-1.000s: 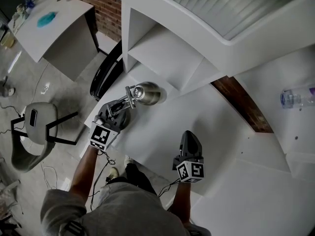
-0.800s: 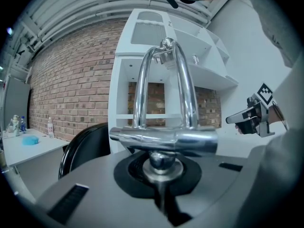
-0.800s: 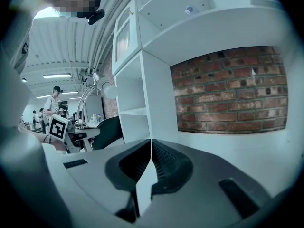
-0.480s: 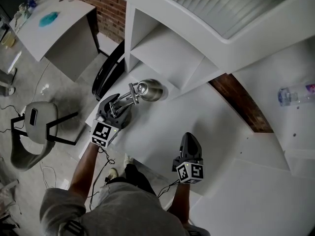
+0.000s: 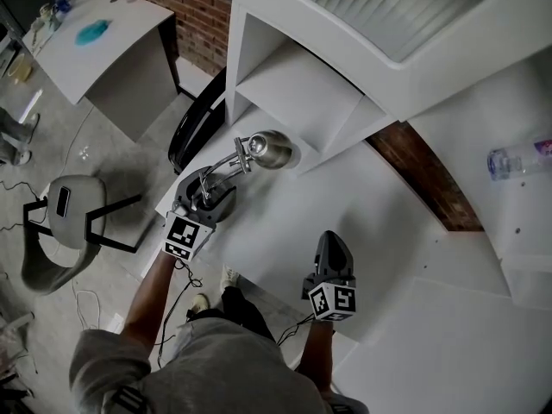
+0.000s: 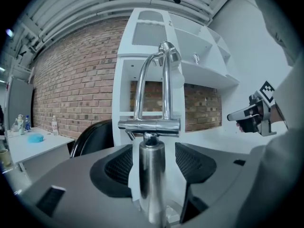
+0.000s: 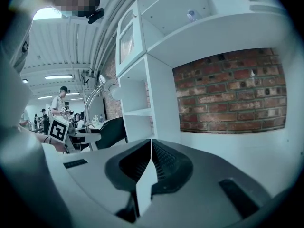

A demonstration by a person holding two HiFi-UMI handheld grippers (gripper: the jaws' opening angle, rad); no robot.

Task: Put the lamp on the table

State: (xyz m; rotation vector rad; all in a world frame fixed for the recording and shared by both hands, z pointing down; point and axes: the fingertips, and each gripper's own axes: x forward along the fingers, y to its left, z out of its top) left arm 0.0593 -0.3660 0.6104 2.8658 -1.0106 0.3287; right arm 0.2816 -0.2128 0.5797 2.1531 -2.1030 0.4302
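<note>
**Lamp down, left tongs letting go**

The white table (image 5: 362, 205) fills the middle of the head view, and a white shelf unit (image 5: 293, 93) stands on it toward 12 o'clock. The chrome lamp (image 5: 267, 149) stands near the table's corner at about 10 o'clock, just in front of the shelf. The left gripper (image 5: 205, 200) has just been opening its jaws. They now stand wide on either side of the lamp's post (image 6: 151, 175), with the pads clear of it. The right gripper (image 5: 333, 244), at 6 o'clock, has its jaws together on nothing. The placing looks done, and the release is the step in hand. Next, the left gripper should draw straight back toward 7 o'clock without brushing the post.
</note>
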